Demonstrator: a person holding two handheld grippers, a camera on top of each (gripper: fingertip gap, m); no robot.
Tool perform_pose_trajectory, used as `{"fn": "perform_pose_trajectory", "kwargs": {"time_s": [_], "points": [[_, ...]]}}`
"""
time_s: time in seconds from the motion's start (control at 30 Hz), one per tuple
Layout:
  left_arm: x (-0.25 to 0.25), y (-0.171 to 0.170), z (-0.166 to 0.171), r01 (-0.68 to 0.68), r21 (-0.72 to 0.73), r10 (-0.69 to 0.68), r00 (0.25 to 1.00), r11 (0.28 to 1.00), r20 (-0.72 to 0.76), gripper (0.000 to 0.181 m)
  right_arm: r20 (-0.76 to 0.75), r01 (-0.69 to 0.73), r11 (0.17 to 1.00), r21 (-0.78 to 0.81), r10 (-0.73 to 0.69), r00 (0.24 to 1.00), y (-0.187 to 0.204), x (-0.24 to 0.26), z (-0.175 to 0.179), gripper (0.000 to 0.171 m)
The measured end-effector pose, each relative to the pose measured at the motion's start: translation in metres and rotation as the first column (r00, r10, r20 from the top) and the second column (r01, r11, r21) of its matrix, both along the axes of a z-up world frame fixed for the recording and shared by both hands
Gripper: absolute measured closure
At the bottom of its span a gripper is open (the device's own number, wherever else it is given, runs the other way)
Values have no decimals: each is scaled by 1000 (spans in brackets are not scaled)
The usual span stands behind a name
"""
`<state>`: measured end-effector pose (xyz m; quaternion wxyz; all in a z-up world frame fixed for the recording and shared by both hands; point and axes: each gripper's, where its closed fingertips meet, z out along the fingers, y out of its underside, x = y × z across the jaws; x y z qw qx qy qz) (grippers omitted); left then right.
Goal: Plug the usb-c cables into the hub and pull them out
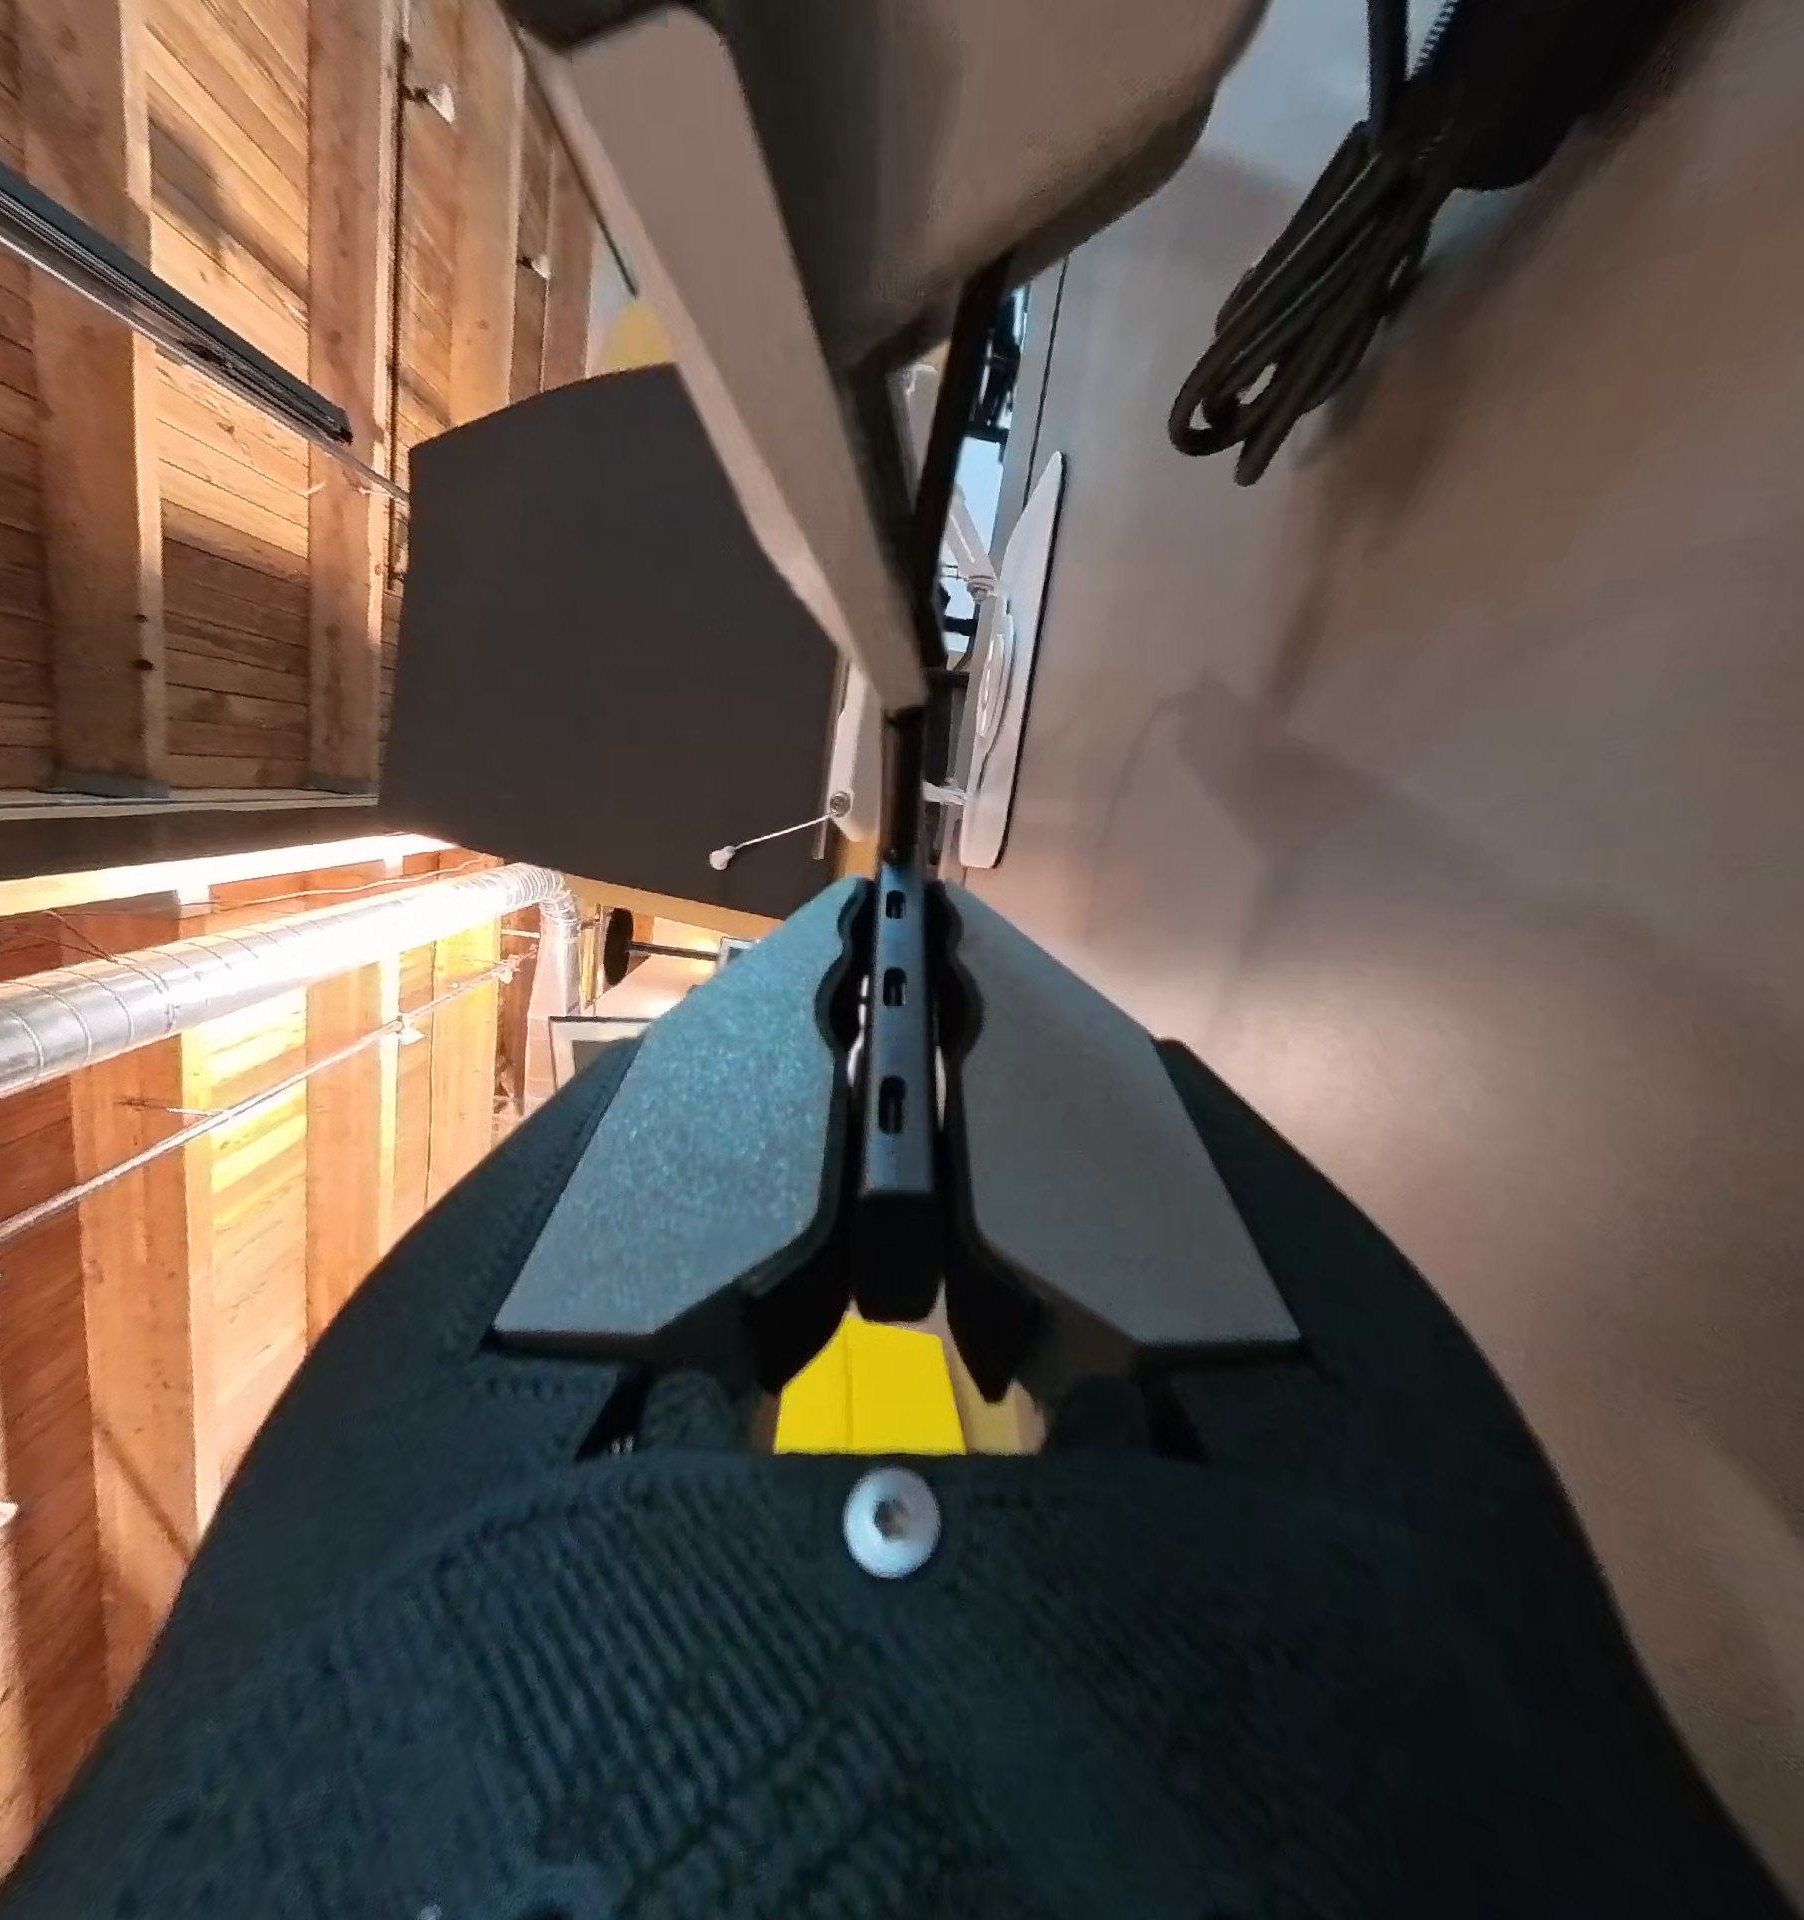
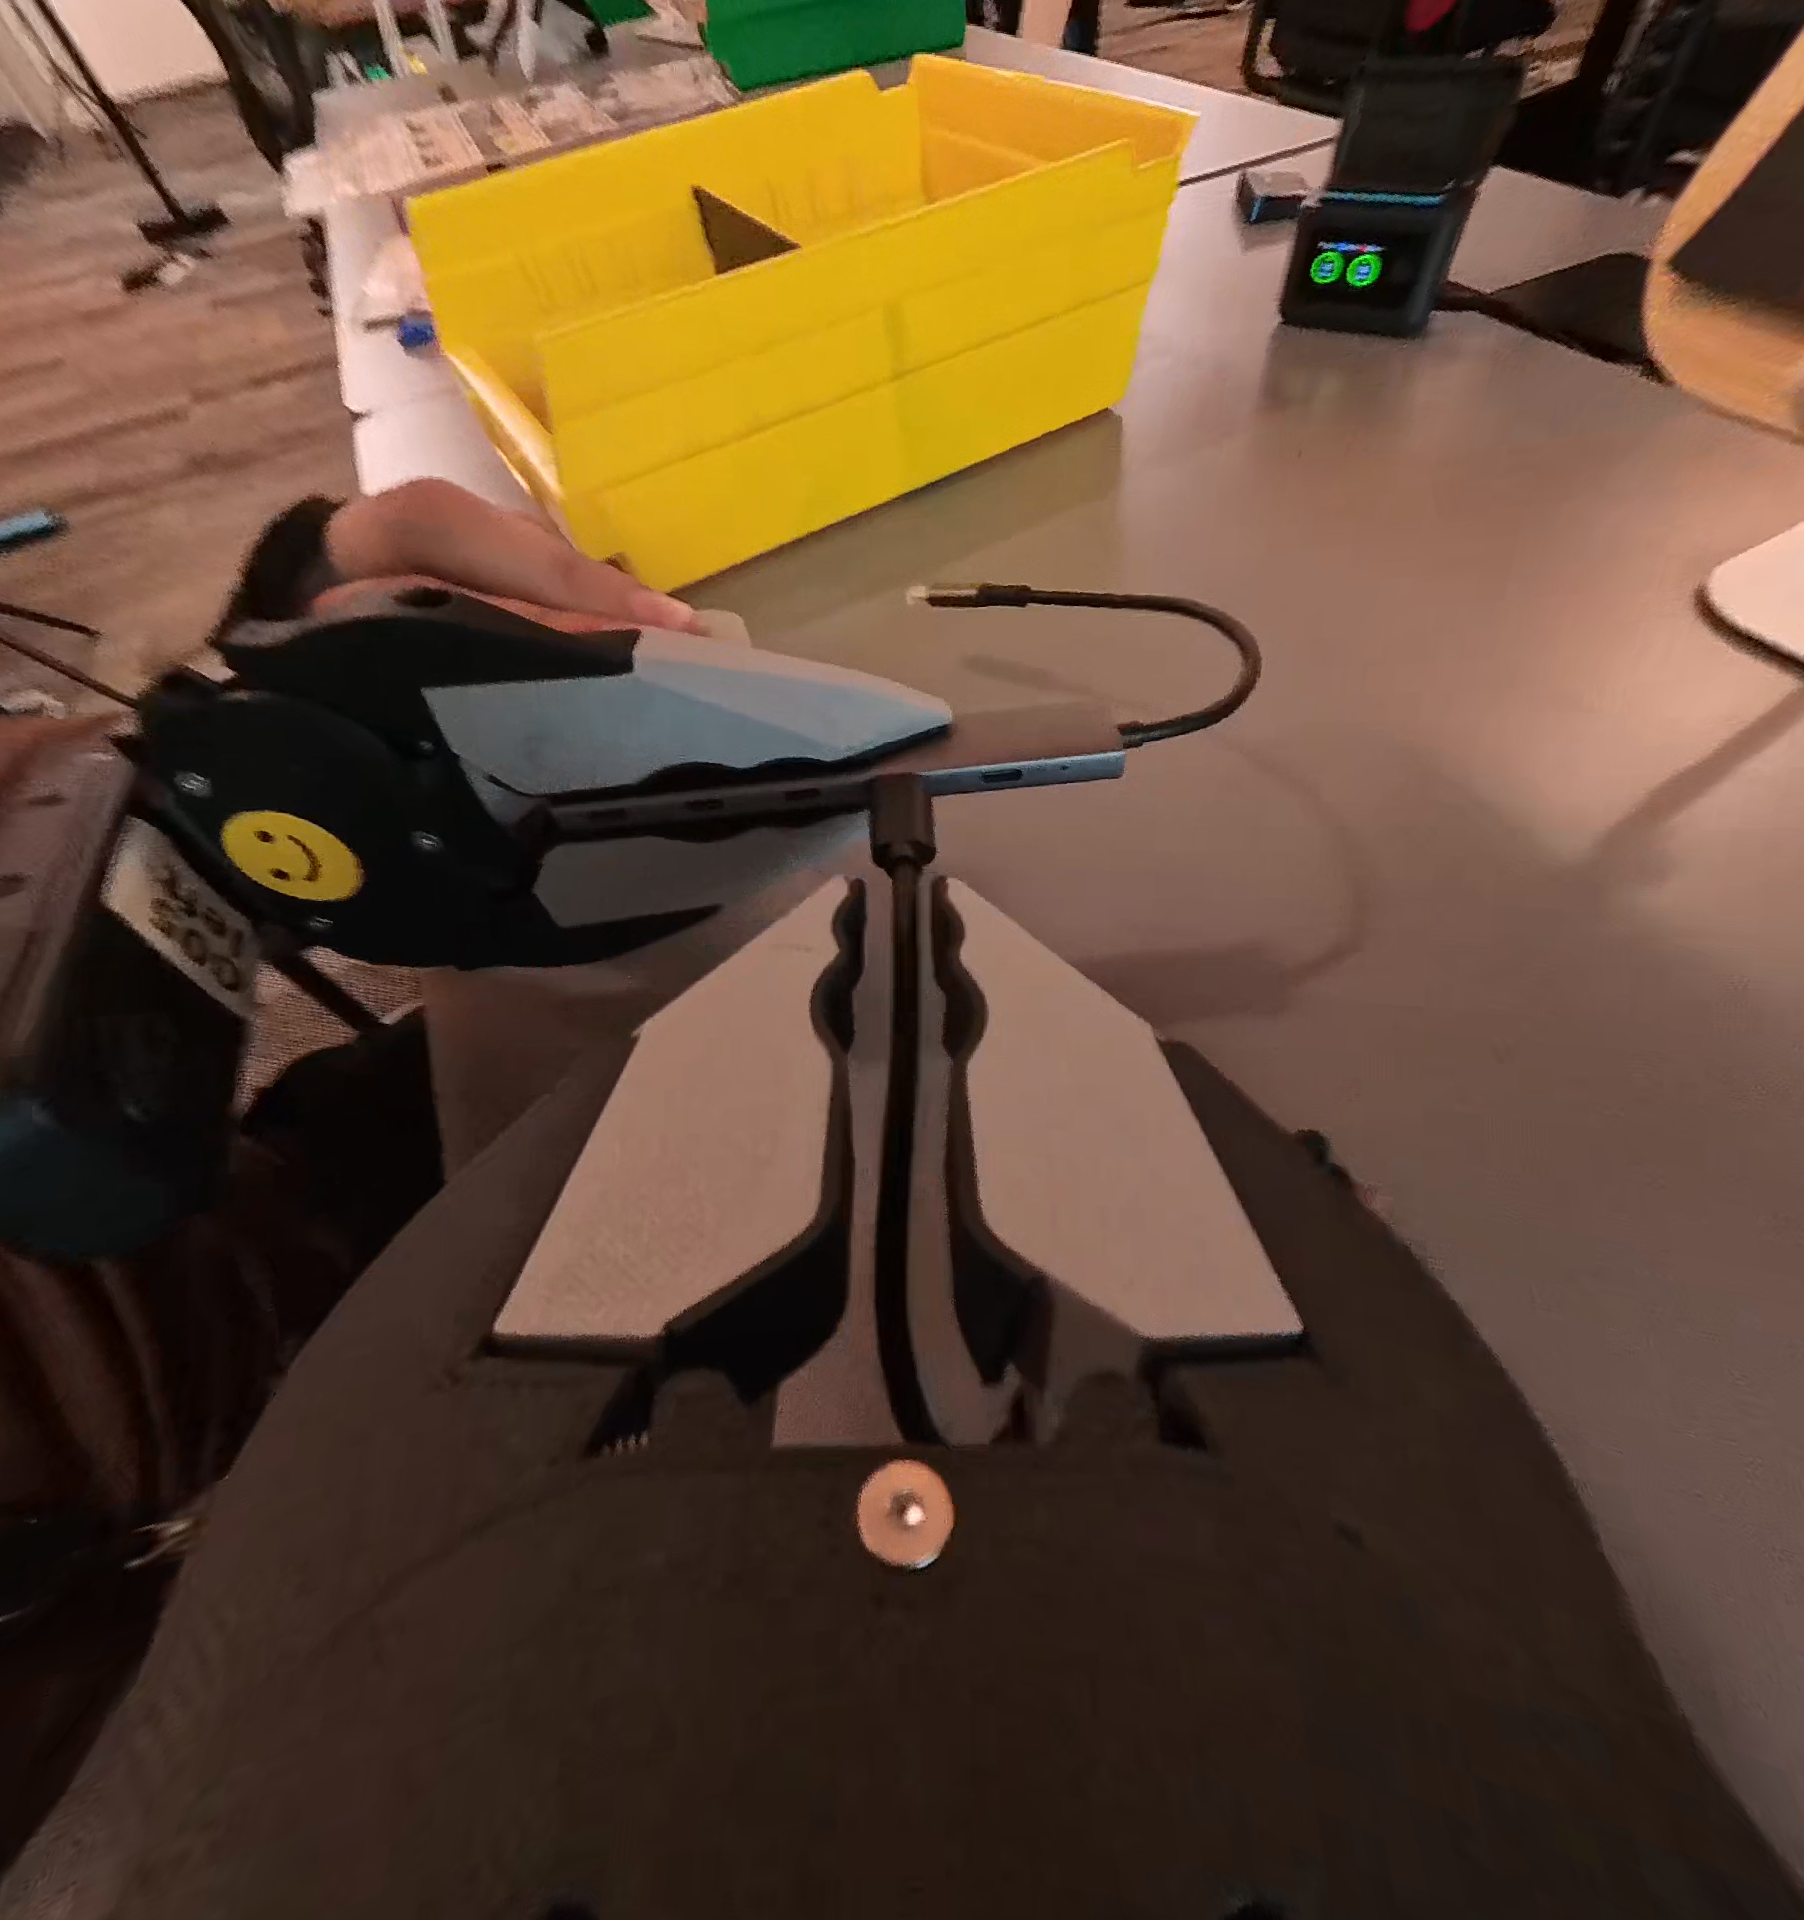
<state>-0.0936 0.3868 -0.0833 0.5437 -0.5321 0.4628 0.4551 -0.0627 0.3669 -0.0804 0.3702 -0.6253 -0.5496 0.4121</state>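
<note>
The grey worktop (image 2: 1397, 644) spreads under everything I am doing, and on its far side sits a yellow bin (image 2: 825, 343) with a small black device (image 2: 1381, 249) with a lit screen to its right. My left gripper (image 2: 908, 727) comes in from the left, a person's hand (image 2: 482, 561) behind it; its fingers (image 2: 690, 707) are clamped flat on the slim grey hub (image 2: 1023, 774), held above the worktop with its port edge turned toward me. In my left wrist view that hub (image 1: 896, 1039) stands edge-on between the closed fingers (image 1: 732, 1091). The hub's own short lead (image 2: 1189, 644) curls away to the left. My right gripper (image 2: 896, 894) is pinched on the black usb-c cable (image 2: 903, 1091), whose plug (image 2: 903, 821) sits seated in a port on the hub's near edge, just beyond my fingertips.
</note>
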Motion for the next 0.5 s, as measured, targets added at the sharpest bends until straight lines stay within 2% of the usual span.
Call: {"fn": "perform_pose_trajectory", "kwargs": {"time_s": [0.27,0.5], "points": [[3,-2,1,21,8,-21,1000,1000,-8,174,25,32,981,189,-37,999,2,-2,-2,170],[6,-5,-10,16,-68,-17,1000,998,-11,174,89,7,986,168,-22,996,-2,0,-12,170]]}}
